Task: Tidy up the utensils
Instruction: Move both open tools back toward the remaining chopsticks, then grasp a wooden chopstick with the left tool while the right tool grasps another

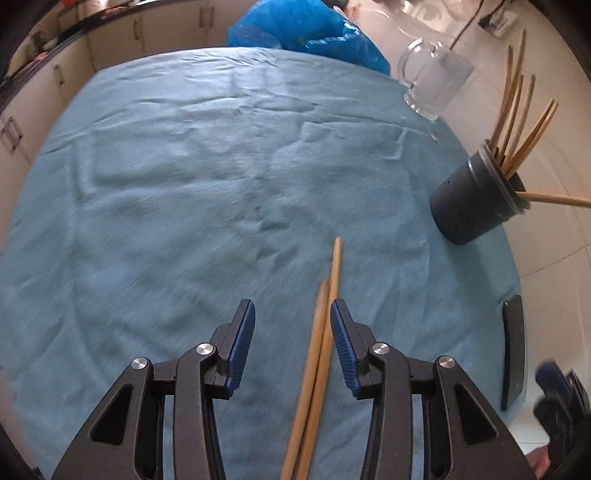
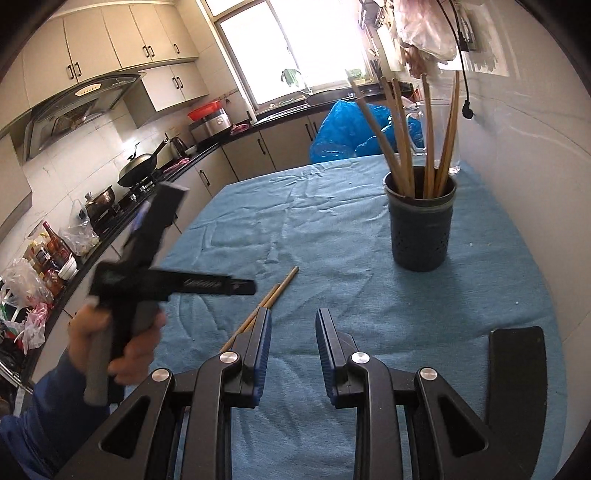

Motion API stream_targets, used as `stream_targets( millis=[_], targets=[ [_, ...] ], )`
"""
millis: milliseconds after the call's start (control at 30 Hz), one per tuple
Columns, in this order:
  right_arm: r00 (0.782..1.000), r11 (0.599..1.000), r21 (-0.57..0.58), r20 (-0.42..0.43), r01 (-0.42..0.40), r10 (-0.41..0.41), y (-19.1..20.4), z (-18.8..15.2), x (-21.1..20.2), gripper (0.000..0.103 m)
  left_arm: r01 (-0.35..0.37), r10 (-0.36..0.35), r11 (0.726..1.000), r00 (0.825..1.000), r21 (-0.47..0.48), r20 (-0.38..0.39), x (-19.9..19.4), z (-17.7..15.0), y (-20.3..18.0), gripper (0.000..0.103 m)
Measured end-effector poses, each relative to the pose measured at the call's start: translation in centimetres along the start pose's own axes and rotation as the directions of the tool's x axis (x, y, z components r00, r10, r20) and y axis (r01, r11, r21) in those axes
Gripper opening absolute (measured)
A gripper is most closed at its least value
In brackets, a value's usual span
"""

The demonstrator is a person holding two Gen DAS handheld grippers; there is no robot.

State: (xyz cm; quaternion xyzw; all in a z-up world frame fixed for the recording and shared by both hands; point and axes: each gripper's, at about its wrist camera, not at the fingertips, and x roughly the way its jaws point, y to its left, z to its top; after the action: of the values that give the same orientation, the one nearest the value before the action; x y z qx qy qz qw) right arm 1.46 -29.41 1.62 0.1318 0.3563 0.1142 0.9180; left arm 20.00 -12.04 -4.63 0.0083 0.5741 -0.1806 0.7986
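While the left hand-held gripper (image 1: 292, 317) hangs over a counter (image 1: 166, 192) draped in blue cloth, its blue pads stand apart with two loose chopsticks (image 1: 325, 314) lying on the cloth between them, close beside the right-hand pad but pinched by neither. At two o'clock a dark perforated holder (image 1: 469, 199) stands with a bundle of chopsticks (image 1: 517, 122) fanning out of its mouth. A clear glass mug (image 1: 432, 81) sits at one o'clock near the counter's far edge, a blue plastic bag (image 1: 306, 33) behind it at twelve. A dark phone (image 1: 514, 350) lies at four o'clock along the counter's edge.

From the right wrist, the right hand-held gripper (image 2: 291, 326) is open and empty, its pads parted above bare cloth. The two loose chopsticks (image 2: 275, 293) lie at eleven o'clock, just beyond its left pad. The holder (image 2: 421, 232) stands upright at one o'clock, sticks (image 2: 402, 136) rising from it. At nine o'clock a person's hand (image 2: 114, 350) in a blue sleeve grips the left tool's handle, blurred. The phone (image 2: 515, 373) rests at four o'clock.
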Motion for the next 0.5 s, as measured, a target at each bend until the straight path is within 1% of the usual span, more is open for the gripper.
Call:
stream_targets(
  millis=[33,100,133,200,267,400,467,500],
  targets=[
    [1.0,1.0,0.0,0.001,0.0,0.0,-0.1,0.0,-0.3,0.027,-0.015,0.015,1.0,1.0,-0.004,-0.006,0.4,0.3,-0.2,0.041],
    [1.0,1.0,0.003,0.004,0.004,-0.004,-0.4,0.0,-0.4,0.027,-0.01,0.01,1.0,1.0,0.01,-0.023,1.6,0.9,-0.8,0.041],
    [1.0,1.0,0.006,0.005,0.006,-0.006,-0.5,0.0,-0.5,0.027,-0.029,0.029,0.999,1.0,0.02,-0.007,1.6,1.0,-1.0,0.041],
    [1.0,1.0,0.013,0.003,0.008,-0.008,-0.8,0.1,-0.5,0.027,-0.055,0.055,0.998,0.998,0.043,-0.003,1.8,1.0,-1.7,0.041],
    [1.0,1.0,0.024,0.001,0.006,-0.006,-1.1,0.1,-0.4,0.027,-0.064,0.064,0.997,0.998,0.052,0.0,1.8,1.0,-1.8,0.041],
    [1.0,0.999,0.033,-0.008,0.002,-0.001,-1.2,0.2,-0.1,0.027,-0.085,0.085,0.995,0.996,0.058,0.009,1.3,0.0,-1.3,0.041],
    [1.0,1.0,0.03,-0.014,-0.001,0.002,-1.0,0.3,0.1,0.027,-0.124,0.122,0.989,0.992,0.078,0.021,0.9,-1.0,-0.8,0.041],
    [1.0,1.0,0.028,-0.015,-0.001,0.002,-0.9,0.4,0.1,0.027,-0.158,0.155,0.984,0.987,0.089,0.033,0.6,-1.9,-0.4,0.041]
  ],
)
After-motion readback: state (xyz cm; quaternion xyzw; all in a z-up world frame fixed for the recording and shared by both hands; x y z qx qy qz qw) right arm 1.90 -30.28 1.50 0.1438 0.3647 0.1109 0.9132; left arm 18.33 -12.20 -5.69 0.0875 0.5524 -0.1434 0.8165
